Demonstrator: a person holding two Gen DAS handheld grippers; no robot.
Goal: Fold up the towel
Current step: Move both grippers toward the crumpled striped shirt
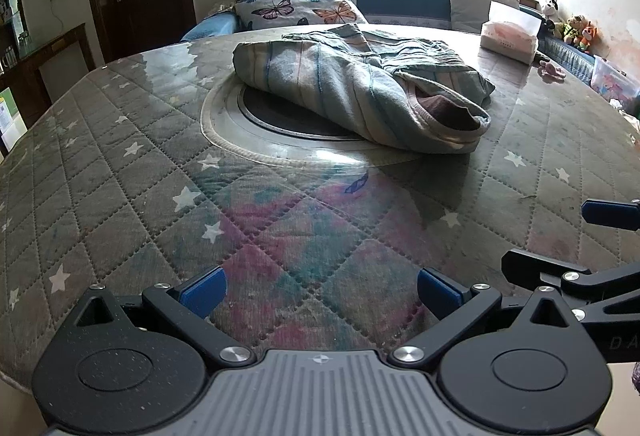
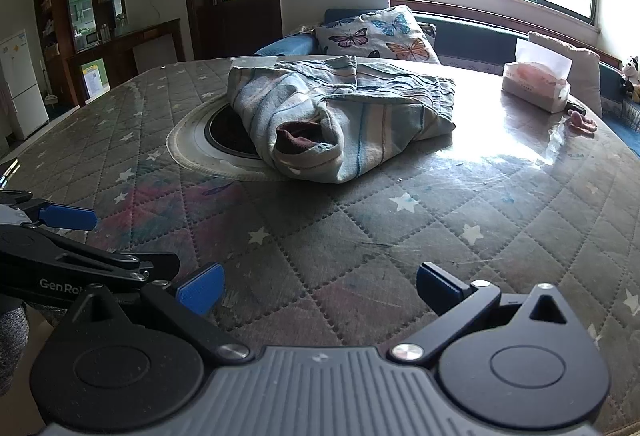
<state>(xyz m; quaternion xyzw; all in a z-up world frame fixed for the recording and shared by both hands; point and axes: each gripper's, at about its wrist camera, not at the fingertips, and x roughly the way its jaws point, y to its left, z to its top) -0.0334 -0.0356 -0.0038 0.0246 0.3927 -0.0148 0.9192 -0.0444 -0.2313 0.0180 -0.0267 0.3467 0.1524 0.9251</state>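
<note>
"GenRo" reads on the left tool's [image 2: 68, 218] arm, the rest hidden. One striped towel [image 1: 360, 88] lies crumpled at the desk's [image 1: 120, 196] middle, half covering a round dark inset [image 1: 280, 116]. One tissue box [image 2: 536, 86] sits by the far right edge. Left tool and right tool [image 2: 320, 290] both gape wide, holding nothing, near the front edge.

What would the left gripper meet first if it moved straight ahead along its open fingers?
Probably the towel. The left gripper is open and empty, with only bare quilted table cover ahead of it, then the crumpled towel on the round inset. If it points slightly downward, it would touch the cover first; depth is unclear.
</note>
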